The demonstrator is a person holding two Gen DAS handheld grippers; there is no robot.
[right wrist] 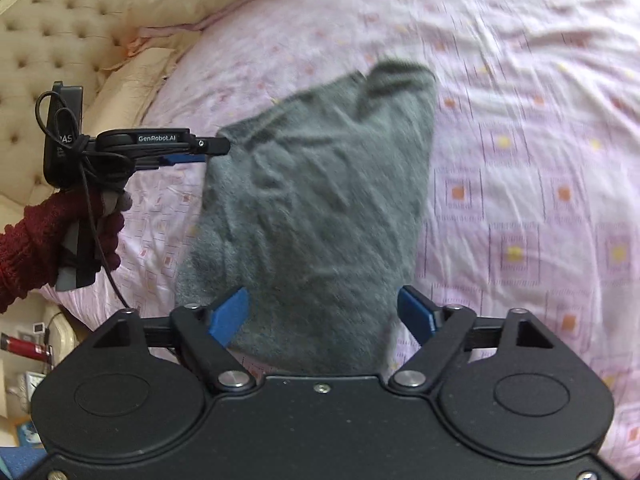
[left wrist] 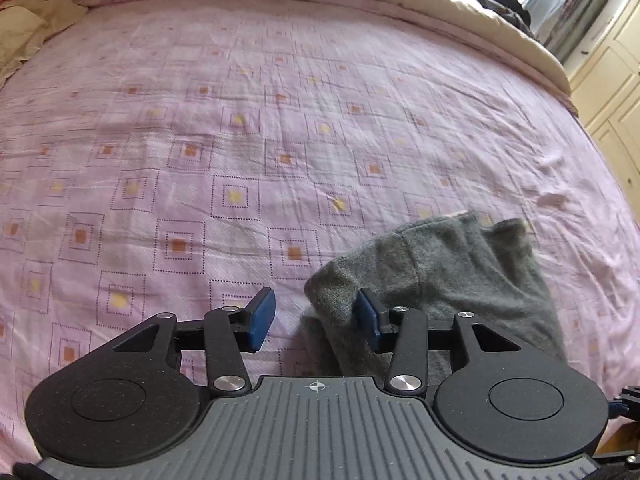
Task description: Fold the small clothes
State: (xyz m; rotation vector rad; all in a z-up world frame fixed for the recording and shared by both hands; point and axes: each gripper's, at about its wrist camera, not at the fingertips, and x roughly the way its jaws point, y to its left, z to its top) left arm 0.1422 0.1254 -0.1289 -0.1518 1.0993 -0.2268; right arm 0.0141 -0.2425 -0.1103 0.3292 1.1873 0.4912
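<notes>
Nearest in the right wrist view, the right hand-held gripper (right wrist: 322, 314) is seen spread wide, its blue-padded fingers (right wrist: 230, 314) standing either side of the near end of a small grey fleecy knitted garment (right wrist: 320, 200). Nothing is clamped between them; the cloth passes through the gap and under the gripper body. This released, straddling stance is judged to suit either a fresh grasp of the near hem or a withdrawal after letting it fall.

In the left wrist view, the left hand-held gripper (left wrist: 316, 320) is likewise released. Its right pad is touching or just in front of the garment's (left wrist: 432, 276) rounded left edge, while its left pad is over bare sheet. No cloth is held between the pads. From the right wrist view the same gripper (right wrist: 216, 146) is seen side-on at the garment's left edge, held by a hand in a dark red knitted sleeve (right wrist: 44, 236); from there its opening cannot be told.

The garment lies on the pink bedsheet printed with orange and yellow squares (left wrist: 240, 140), near the edge of the bed closest to the person. It is bunched and partly doubled over, with its far end raised in loose folds and blurred, so it is judged not yet neatly folded. Flattening would likely be needed first.

Farther off, a cream quilt (left wrist: 460, 4) is piled along the far side of the bed, and a cream tufted headboard (right wrist: 52, 40) is seen beyond the left gripper.
</notes>
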